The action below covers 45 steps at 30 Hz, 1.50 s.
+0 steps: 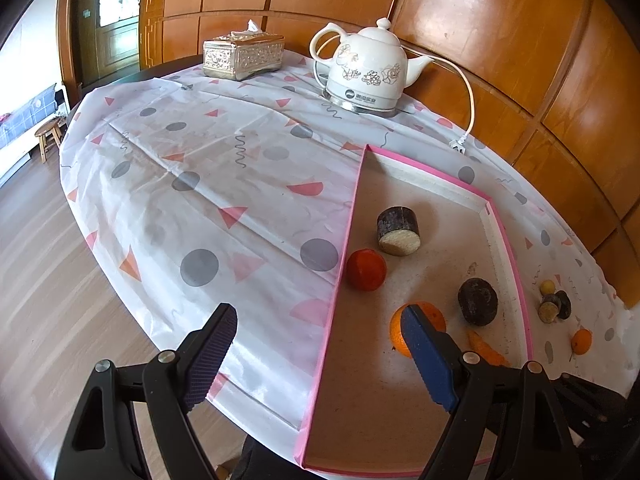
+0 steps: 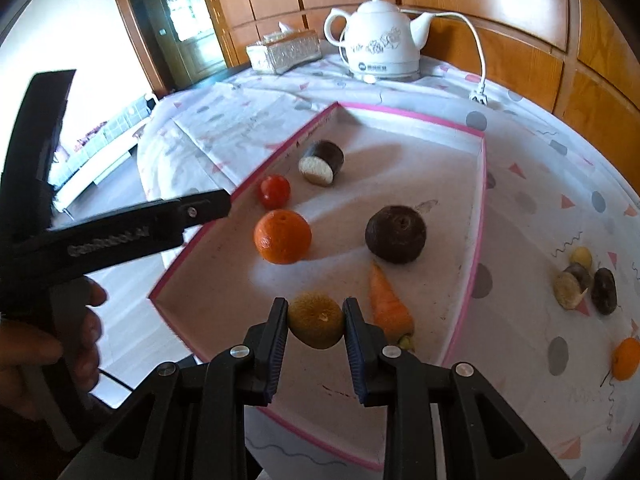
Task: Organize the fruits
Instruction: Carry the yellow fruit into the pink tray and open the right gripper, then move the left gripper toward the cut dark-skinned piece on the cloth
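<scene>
A pink-edged tray (image 2: 478, 216) (image 1: 348, 216) lies on the table. In it are an orange (image 2: 282, 236) (image 1: 434, 314), a red tomato (image 2: 274, 191) (image 1: 365, 269), a cut dark cane piece (image 2: 322, 162) (image 1: 399, 231), a dark round fruit (image 2: 395, 234) (image 1: 477, 301) and a carrot (image 2: 387, 304) (image 1: 486, 350). My right gripper (image 2: 315, 322) is shut on a brown kiwi (image 2: 315, 320) low over the tray's near part. My left gripper (image 1: 320, 344) is open and empty above the tray's left edge, seen also in the right wrist view (image 2: 192, 210).
Outside the tray on the right lie a small orange (image 2: 625, 359) (image 1: 581, 341), dark cane pieces (image 2: 588, 285) (image 1: 554, 306) and a small yellow fruit (image 2: 581, 257) (image 1: 547, 287). A white kettle (image 1: 370, 68) (image 2: 380, 40) with cord and a tissue box (image 1: 243, 56) (image 2: 284, 51) stand at the far side.
</scene>
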Each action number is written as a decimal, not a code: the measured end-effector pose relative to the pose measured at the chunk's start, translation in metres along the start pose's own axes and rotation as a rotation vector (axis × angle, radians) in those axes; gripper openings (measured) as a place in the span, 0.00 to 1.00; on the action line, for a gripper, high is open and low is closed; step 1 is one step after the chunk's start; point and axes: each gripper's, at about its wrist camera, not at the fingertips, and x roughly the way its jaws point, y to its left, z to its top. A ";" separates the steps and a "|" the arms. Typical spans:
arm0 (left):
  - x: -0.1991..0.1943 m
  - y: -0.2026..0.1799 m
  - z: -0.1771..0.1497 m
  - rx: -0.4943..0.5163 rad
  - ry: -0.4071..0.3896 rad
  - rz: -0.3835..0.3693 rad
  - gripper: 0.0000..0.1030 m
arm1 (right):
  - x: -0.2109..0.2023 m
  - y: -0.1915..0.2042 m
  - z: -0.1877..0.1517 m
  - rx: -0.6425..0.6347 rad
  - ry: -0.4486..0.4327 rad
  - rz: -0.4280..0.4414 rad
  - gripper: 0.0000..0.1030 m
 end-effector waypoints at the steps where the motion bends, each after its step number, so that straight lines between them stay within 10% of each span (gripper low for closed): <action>1: 0.000 0.000 0.000 0.000 0.001 0.001 0.82 | 0.002 0.001 -0.001 0.000 0.004 -0.007 0.27; 22: -0.006 -0.004 -0.001 0.012 -0.017 0.003 0.82 | -0.060 -0.055 -0.027 0.194 -0.154 -0.144 0.33; 45: -0.009 -0.017 -0.001 0.060 -0.024 0.009 0.82 | -0.133 -0.231 -0.161 0.822 -0.157 -0.701 0.33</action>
